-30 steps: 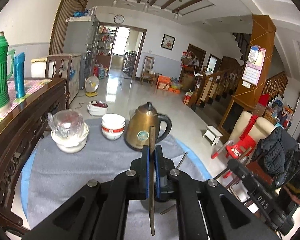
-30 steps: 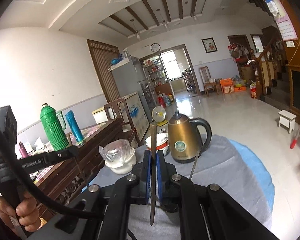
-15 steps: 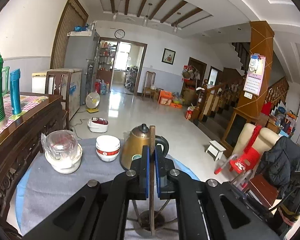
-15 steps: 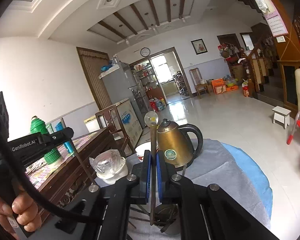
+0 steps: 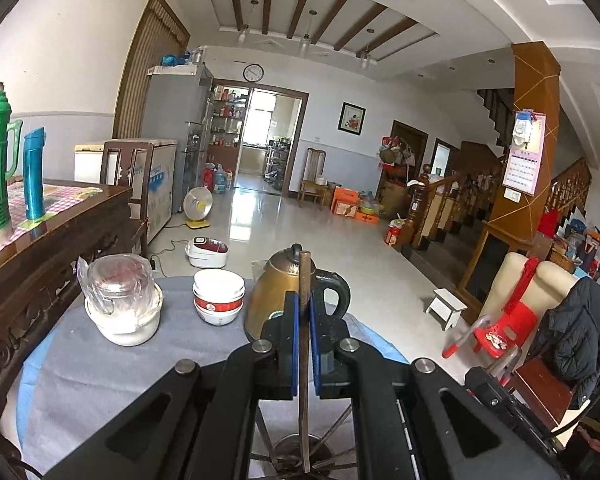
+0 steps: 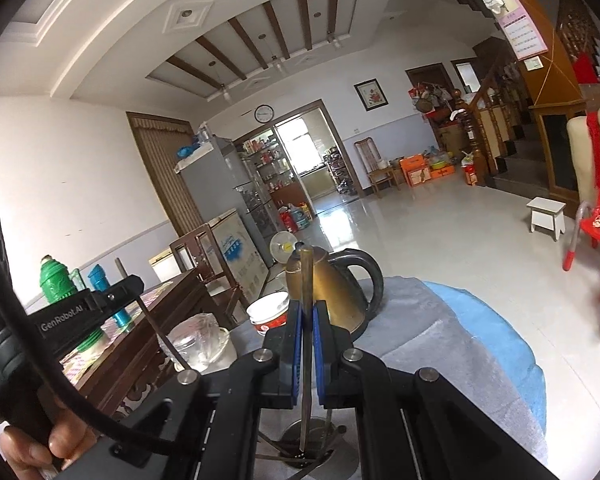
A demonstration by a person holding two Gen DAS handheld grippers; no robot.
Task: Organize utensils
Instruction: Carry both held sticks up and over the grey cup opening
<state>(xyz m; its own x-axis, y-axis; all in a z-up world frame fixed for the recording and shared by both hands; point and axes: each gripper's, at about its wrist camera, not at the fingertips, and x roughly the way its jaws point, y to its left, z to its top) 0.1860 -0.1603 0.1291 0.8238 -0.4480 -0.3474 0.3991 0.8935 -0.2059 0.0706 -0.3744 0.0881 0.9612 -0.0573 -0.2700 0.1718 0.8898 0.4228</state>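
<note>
Left gripper (image 5: 304, 344) and right gripper (image 6: 306, 350), each clamped tight on one upright chopstick (image 5: 303, 360) (image 6: 305, 344), lower tips over metal utensil holder (image 5: 288, 450) (image 6: 320, 440) on grey-clothed table (image 5: 100, 384), near brass kettle (image 5: 276, 296).

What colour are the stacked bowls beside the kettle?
White with a red band, on the stacked bowls; clearest in the left wrist view.

slim brown chopstick (image 5: 303, 360) upright above round metal utensil holder (image 5: 296, 450), second chopstick (image 6: 306, 344) likewise, tips lowered inside
</note>
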